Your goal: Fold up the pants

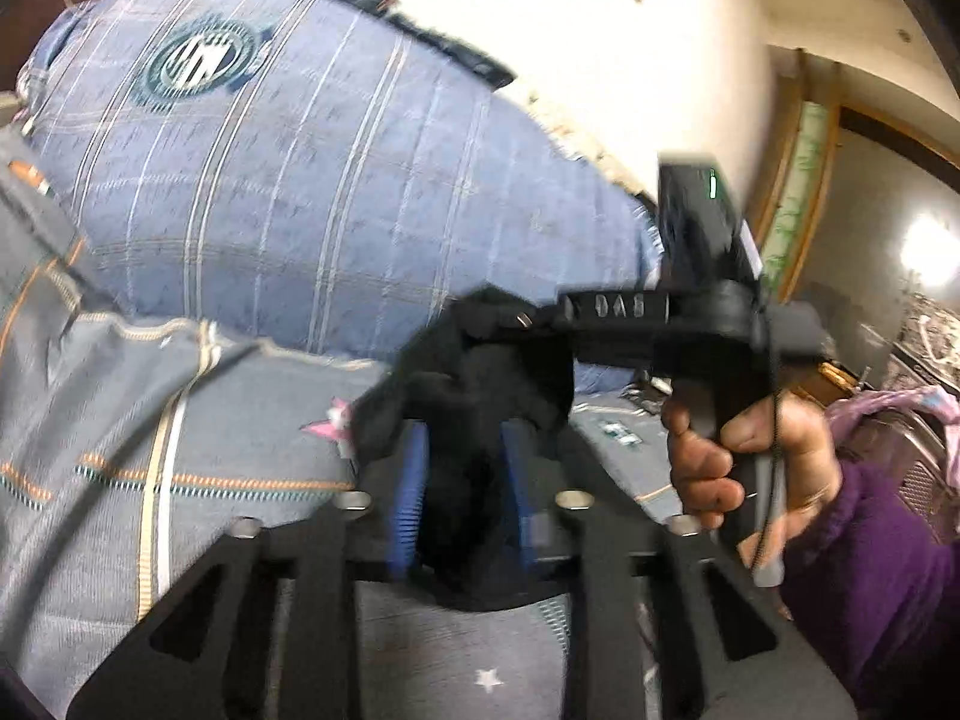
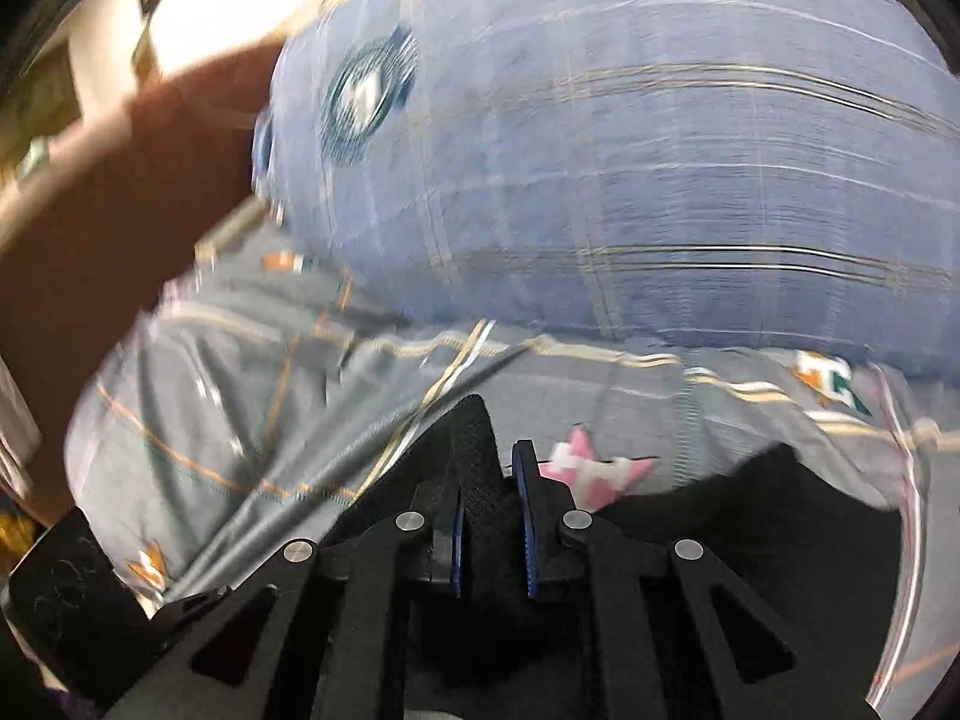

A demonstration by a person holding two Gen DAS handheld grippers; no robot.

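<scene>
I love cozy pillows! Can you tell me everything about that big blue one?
The pillow is big, plump and blue-grey, made of soft-looking woven cloth crossed by pale stripes that form a check. A round dark green and white badge is printed near one end. It lies on the grey patterned bedsheet, against the wall, behind both grippers, which do not touch it.

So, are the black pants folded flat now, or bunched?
Bunched: the black pants hang crumpled, pinched in both the left hand-held gripper and the right hand-held gripper.
</scene>
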